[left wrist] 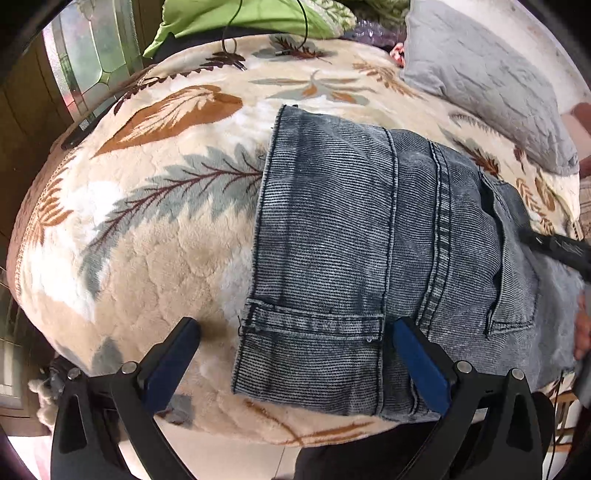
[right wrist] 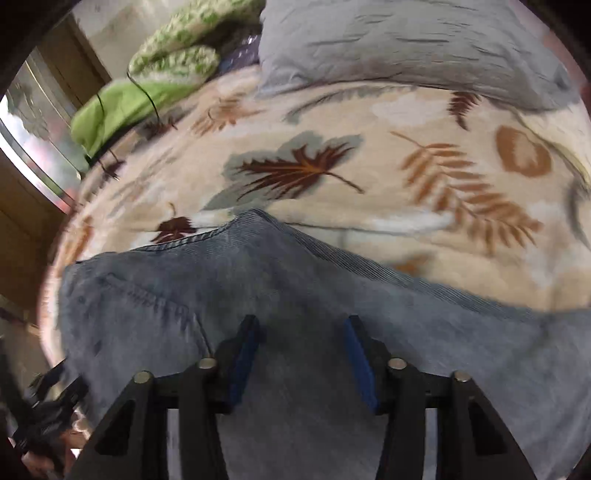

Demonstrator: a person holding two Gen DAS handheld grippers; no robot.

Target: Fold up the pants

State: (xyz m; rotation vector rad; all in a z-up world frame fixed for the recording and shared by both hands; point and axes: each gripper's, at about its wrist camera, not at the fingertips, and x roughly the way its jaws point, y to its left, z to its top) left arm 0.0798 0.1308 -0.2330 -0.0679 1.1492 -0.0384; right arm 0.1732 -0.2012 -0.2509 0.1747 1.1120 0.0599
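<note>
Blue-grey ribbed denim pants [left wrist: 332,221] lie folded on a beige leaf-patterned blanket [left wrist: 147,266], with the leg hems laid over the seat and a back pocket showing at the right. My left gripper [left wrist: 295,328] is open, its blue pads wide apart on either side of the near hem and just above it. In the blurred right wrist view the pants [right wrist: 295,280] fill the lower half. My right gripper [right wrist: 303,325] hangs over them, its pads apart with only flat cloth beneath. A black bar of the other tool [left wrist: 554,247] crosses the pants' right edge.
A grey pillow [left wrist: 480,74] [right wrist: 406,44] lies at the far side of the bed. Green cloth [left wrist: 229,18] [right wrist: 122,107] and a black cable [left wrist: 229,40] sit at the far left. The near bed edge is just below the pants. A window [left wrist: 85,55] is at the left.
</note>
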